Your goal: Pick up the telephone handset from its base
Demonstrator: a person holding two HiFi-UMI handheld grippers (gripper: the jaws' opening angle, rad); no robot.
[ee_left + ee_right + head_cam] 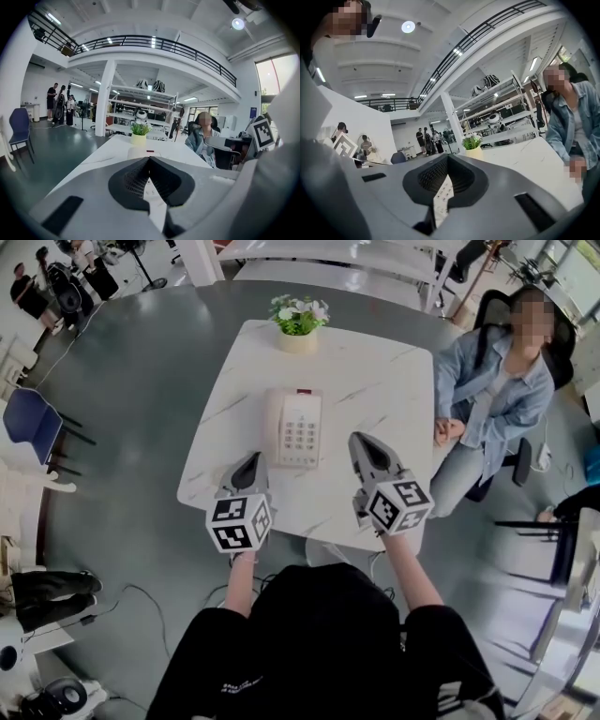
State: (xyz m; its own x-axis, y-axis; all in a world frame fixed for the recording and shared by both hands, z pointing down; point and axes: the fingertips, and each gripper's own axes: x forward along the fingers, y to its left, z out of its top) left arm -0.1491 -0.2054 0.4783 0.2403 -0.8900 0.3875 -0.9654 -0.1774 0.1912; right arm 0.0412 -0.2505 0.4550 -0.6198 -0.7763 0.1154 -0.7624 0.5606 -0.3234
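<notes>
A cream telephone lies in the middle of the white marble table, its handset resting along the left side of the base. My left gripper hovers over the table's near edge, just short of the handset's near end, jaws shut and empty. My right gripper hangs to the right of the phone, jaws also together with nothing in them. In the left gripper view the phone shows just past the closed tips. The right gripper view shows its keypad through the gap below the tips.
A potted plant stands at the table's far edge behind the phone. A person in a denim jacket sits at the table's right side. A blue chair stands on the floor at the left. Cables lie on the floor at the near left.
</notes>
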